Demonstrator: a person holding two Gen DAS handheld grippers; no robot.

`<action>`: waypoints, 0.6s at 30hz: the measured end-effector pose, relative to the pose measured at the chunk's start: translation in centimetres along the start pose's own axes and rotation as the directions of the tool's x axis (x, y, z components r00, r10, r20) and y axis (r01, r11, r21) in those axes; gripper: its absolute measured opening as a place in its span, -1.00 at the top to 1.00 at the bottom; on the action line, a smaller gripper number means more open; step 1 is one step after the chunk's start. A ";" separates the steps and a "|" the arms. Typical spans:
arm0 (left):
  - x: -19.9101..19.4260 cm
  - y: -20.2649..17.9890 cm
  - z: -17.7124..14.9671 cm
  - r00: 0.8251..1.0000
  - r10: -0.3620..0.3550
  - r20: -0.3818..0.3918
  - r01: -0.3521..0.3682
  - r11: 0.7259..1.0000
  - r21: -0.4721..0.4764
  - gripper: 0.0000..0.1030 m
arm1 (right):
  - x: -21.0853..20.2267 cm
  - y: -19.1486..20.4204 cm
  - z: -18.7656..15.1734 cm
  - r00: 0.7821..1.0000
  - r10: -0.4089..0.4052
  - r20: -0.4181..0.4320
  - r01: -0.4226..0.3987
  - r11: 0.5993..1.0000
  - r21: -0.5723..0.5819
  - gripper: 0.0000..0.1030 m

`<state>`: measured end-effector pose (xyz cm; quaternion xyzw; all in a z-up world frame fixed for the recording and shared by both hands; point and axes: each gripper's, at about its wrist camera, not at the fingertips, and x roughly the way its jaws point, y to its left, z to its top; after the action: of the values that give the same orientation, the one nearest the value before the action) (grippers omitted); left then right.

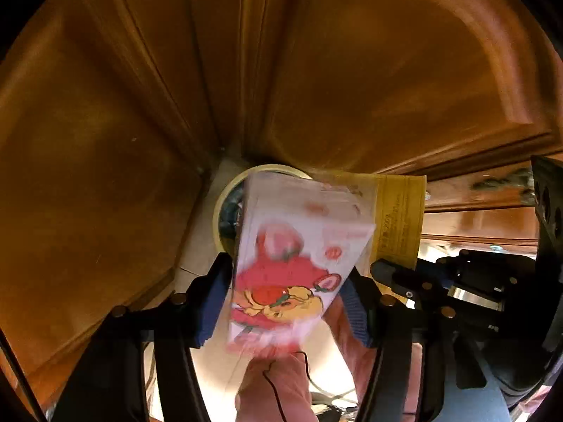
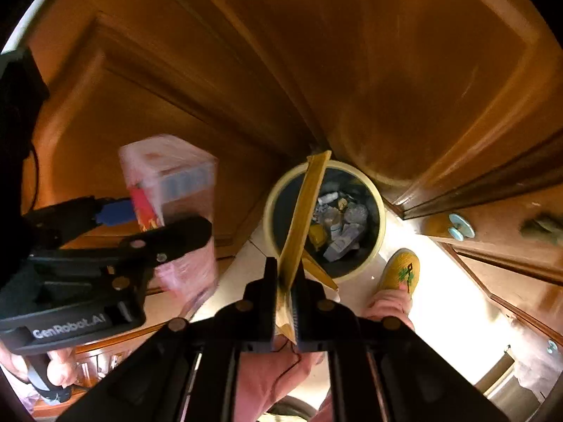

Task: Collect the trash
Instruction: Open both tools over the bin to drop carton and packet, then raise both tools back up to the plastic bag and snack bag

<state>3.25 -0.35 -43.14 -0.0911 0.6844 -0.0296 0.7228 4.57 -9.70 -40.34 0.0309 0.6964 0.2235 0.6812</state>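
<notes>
Both grippers are over the trash bin point(image 2: 325, 219), a round cream-rimmed bin on the pale floor, tucked into the corner of the wooden cabinets point(image 2: 404, 70) and already holding wrappers and small cartons.

The left gripper point(image 1: 288, 299) has the pink-and-white carton point(image 1: 299, 246) between its blue pads, jaws about half open. The carton is motion-blurred, so I cannot tell whether the pads press on it or it is slipping free. The right gripper point(image 2: 285, 302) stands narrow, with the flat yellow cardboard piece point(image 2: 304, 218) between its jaws; the upper end leans out over the bin opening. Whether its pads pinch the card, I cannot tell either.

Risks, as I judge them:
- The carton sits off to the left of the bin in the right wrist view, over the cabinet base. Released there, it likely lands on the floor or bounces off the rim.
- The cardboard is long and stiff, so it could bridge the rim and tip out instead of dropping in.
- The person's yellow slipper point(image 2: 401, 269) is just beside the bin; a nudge could shift it.
- The two grippers are near each other, so a clash is possible.

Readable writing: "GenRobot.AI" on the left gripper body. The carton shows a cartoon bear with strawberries, its text too blurred to read. The print on the yellow card is illegible.
</notes>
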 end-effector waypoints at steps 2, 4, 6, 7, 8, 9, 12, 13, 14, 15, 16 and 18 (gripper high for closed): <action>1.1 0.0 0.5 1.000 0.028 -0.011 -0.028 1.000 -0.006 -0.45 | 1.6 -0.8 0.5 0.999 -0.028 -0.018 0.028 1.000 0.009 0.36; 2.2 0.1 0.5 0.999 0.045 -0.022 -0.046 0.999 -0.003 -0.49 | 2.3 -1.3 0.7 0.999 -0.037 -0.011 0.037 0.999 0.005 0.22; 2.6 0.2 0.9 0.998 0.055 -0.031 -0.055 0.998 -0.001 -0.49 | 2.7 -1.4 0.8 0.998 -0.057 -0.015 0.057 0.998 -0.009 0.22; 2.8 0.0 0.9 0.998 0.059 -0.034 -0.059 0.998 0.002 -0.49 | 2.7 -1.4 0.7 0.998 -0.069 -0.010 0.069 0.997 -0.019 0.22; 2.9 -0.2 1.2 0.997 0.064 -0.037 -0.064 0.998 0.003 -0.49 | 2.6 -1.4 0.6 0.997 -0.073 -0.006 0.073 0.997 -0.024 0.22; 2.9 -0.5 1.4 0.997 0.069 -0.040 -0.069 0.998 0.003 -0.49 | 2.4 -1.4 0.6 0.997 -0.076 -0.005 0.076 0.997 -0.027 0.22; 2.4 -0.2 1.9 0.996 0.073 -0.050 -0.073 0.997 0.004 -0.49 | 1.5 -1.1 0.3 0.997 -0.080 0.002 0.080 0.996 -0.033 0.22; 1.9 -0.5 1.8 0.996 0.074 -0.049 -0.074 0.997 0.009 -0.49 | 0.8 -1.0 0.2 0.997 -0.078 0.004 0.078 0.996 -0.034 0.22; 1.5 -0.6 1.8 0.996 0.074 -0.046 -0.073 0.997 0.016 -0.49 | 0.3 -0.9 0.2 0.997 -0.077 0.009 0.077 0.996 -0.033 0.22; 1.3 -0.4 1.8 0.996 0.074 -0.042 -0.073 0.997 0.022 -0.49 | -0.5 -0.7 0.1 0.997 -0.080 0.020 0.081 0.996 -0.035 0.22; 0.7 -0.5 1.8 0.997 0.073 -0.037 -0.072 0.997 0.030 -0.49 | -1.3 -0.4 0.0 0.996 -0.083 0.030 0.084 0.996 -0.038 0.22; -0.7 0.0 1.7 0.997 0.066 -0.030 -0.064 0.997 0.044 -0.49 | -2.7 0.4 -0.2 0.995 -0.087 0.046 0.089 0.995 -0.047 0.22</action>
<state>4.88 -0.09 -42.37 -0.0526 0.6977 -0.0223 0.7141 4.44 -10.38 -37.65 -0.0119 0.6761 0.2096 0.7063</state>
